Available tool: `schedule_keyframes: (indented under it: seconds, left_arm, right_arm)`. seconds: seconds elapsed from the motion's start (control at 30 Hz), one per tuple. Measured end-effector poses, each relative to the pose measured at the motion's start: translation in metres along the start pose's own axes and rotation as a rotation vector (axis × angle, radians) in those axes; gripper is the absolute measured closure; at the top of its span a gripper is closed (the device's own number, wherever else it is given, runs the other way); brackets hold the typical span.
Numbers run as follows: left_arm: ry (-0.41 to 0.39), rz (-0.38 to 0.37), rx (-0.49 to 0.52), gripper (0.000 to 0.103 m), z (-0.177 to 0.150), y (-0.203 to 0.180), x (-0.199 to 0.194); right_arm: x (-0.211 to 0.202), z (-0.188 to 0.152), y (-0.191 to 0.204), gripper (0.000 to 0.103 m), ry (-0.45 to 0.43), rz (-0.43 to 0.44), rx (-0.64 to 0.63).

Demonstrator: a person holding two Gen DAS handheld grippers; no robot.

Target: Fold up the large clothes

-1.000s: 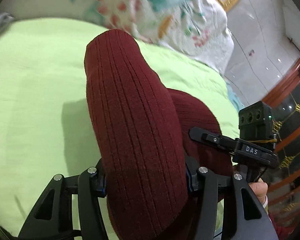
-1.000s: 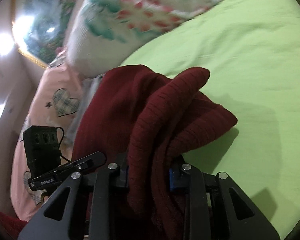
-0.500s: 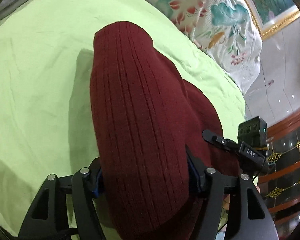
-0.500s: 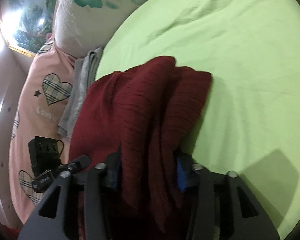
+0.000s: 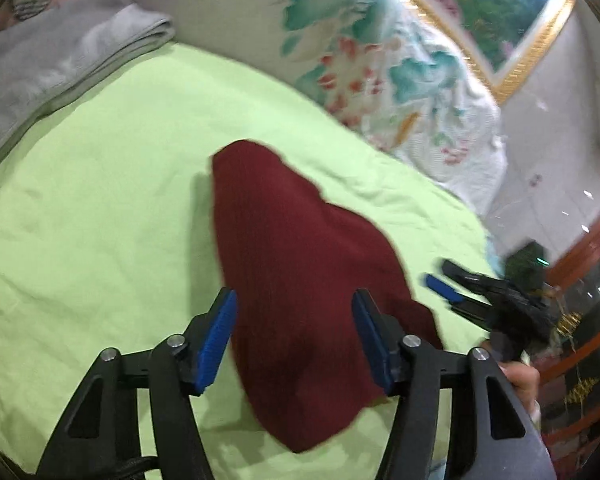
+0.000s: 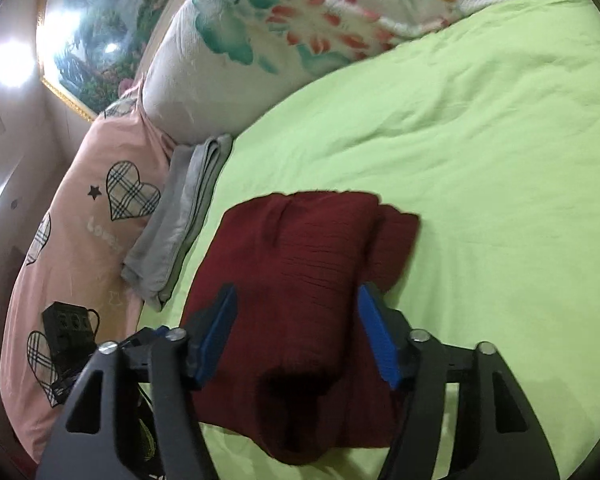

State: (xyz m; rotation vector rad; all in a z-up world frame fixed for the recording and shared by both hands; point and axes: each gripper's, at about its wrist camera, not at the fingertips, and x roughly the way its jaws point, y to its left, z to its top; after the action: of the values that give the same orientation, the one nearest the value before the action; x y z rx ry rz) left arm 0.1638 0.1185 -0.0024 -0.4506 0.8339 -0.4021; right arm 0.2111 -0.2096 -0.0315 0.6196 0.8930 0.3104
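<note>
The red sweater point(image 6: 300, 280) lies folded in a compact bundle on the green sheet point(image 6: 480, 160), just beside the grey towel point(image 6: 180, 216). Its long axis runs straight ahead from both claws. The right gripper point(image 6: 296, 336) has just been opening; its jaws stand apart astride the near end, pads clear of the knit. The left gripper point(image 5: 294, 336) has narrowed slightly, yet is likewise apart, gripping nothing, the sweater beneath it. Neither hand looks nearer.

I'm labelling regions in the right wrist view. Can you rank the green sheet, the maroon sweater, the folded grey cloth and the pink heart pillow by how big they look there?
1. green sheet
2. maroon sweater, nearest the camera, so flattered
3. pink heart pillow
4. folded grey cloth
</note>
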Motion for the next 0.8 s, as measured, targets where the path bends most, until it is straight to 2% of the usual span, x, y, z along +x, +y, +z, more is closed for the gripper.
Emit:
schedule_keyframes:
  seconds: [0.07,0.1,0.13,0.2,0.27,0.33,0.4,0.47,0.5,0.57,0.63,0.8]
  left_arm:
    - [0.005,-0.014,0.039,0.047,-0.001,-0.010,0.002]
    - [0.015,-0.022,0.066,0.048,-0.002,-0.015,0.005]
    - [0.017,-0.025,0.080,0.051,-0.004,-0.017,0.005]
    - [0.036,-0.034,0.096,0.051,-0.008,-0.018,0.013]
    - [0.055,-0.023,0.105,0.051,-0.010,-0.017,0.026]
    - [0.081,-0.007,0.111,0.053,-0.008,-0.017,0.037]
    - [0.091,-0.037,0.114,0.053,-0.003,-0.020,0.040]
    - [0.118,-0.049,0.108,0.058,0.000,-0.026,0.050]
    - [0.140,-0.052,0.100,0.061,-0.002,-0.027,0.058]
    - [0.172,-0.053,0.108,0.063,-0.009,-0.031,0.077]
    - [0.168,-0.024,0.138,0.063,-0.013,-0.035,0.082]
    - [0.174,-0.050,0.115,0.065,-0.010,-0.025,0.073]
  right_arm:
    - [0.018,0.002,-0.002,0.046,0.038,-0.041,0.002]
    - [0.027,0.002,-0.002,0.058,0.055,-0.055,0.011]
    - [0.037,0.002,-0.005,0.063,0.076,-0.065,0.022]
    - [0.049,0.000,-0.003,0.088,0.097,-0.072,0.018]
    - [0.053,0.000,0.002,0.093,0.105,-0.068,-0.002]
    - [0.045,0.005,0.008,0.095,0.068,-0.044,-0.024]
    - [0.026,0.011,0.012,0.096,0.002,-0.013,-0.029]
    - [0.011,0.016,0.006,0.096,-0.048,-0.027,-0.016]
    - [0.012,0.017,0.002,0.096,-0.044,-0.042,-0.012]
    - [0.030,0.013,-0.019,0.096,0.022,-0.108,0.015]
    - [0.047,0.004,-0.036,0.095,0.089,-0.111,0.051]
    - [0.028,0.005,-0.032,0.088,0.042,-0.061,0.076]
